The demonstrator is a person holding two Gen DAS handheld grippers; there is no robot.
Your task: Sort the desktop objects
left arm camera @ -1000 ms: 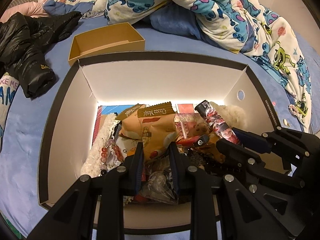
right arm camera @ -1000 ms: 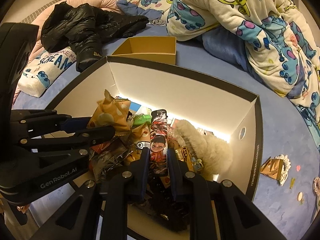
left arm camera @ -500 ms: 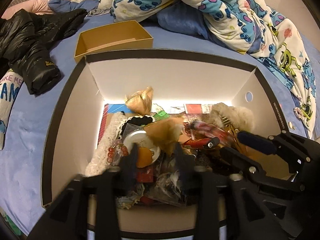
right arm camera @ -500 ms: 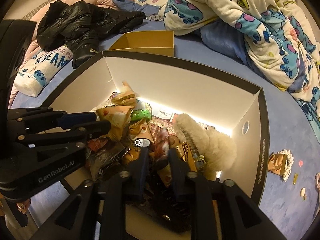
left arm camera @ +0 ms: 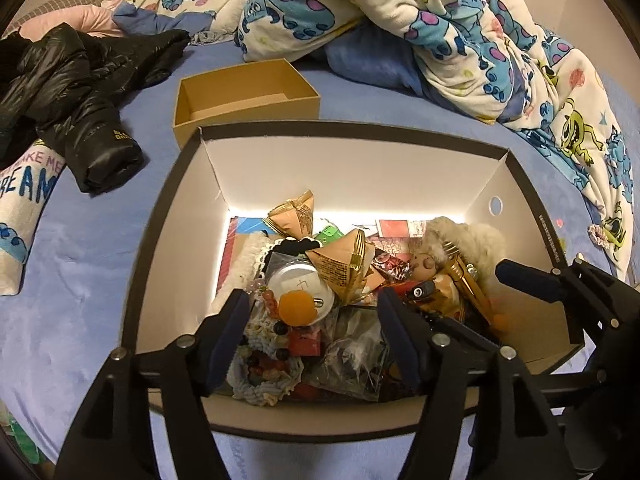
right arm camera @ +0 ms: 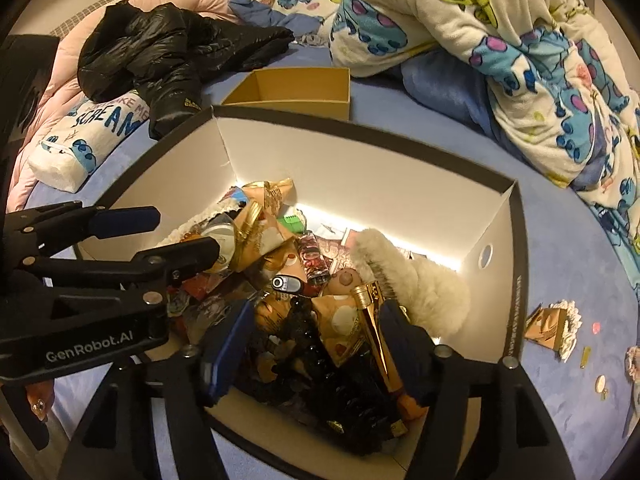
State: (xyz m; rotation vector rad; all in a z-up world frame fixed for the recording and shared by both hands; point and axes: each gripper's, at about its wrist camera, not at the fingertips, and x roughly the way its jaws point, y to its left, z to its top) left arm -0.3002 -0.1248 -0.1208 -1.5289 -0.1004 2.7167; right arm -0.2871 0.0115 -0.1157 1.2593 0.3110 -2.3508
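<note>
A large white box with a black rim (left arm camera: 352,128) (right arm camera: 360,132) holds a heap of small things. In it lie orange snack packets (left arm camera: 340,264) (right arm camera: 264,216), a printed tube (right arm camera: 314,258), a white furry item (left arm camera: 468,240) (right arm camera: 412,276), a gold tube (right arm camera: 376,328) and a round white tin (left arm camera: 298,286). My left gripper (left arm camera: 314,336) is open and empty above the near end of the heap. My right gripper (right arm camera: 320,348) is open and empty above the gold tube. Each gripper shows at the side of the other's view.
A small empty tan box (left arm camera: 244,92) (right arm camera: 292,92) stands behind the big box on the blue bedspread. A black jacket (left arm camera: 80,92) lies at the left, a monster-print blanket (left arm camera: 500,48) at the right. Small scraps (right arm camera: 554,328) lie right of the box.
Both grippers have opened. The left let go of an orange snack packet and the right let go of the printed tube; both now lie in the heap. Both grippers have pulled back a little.
</note>
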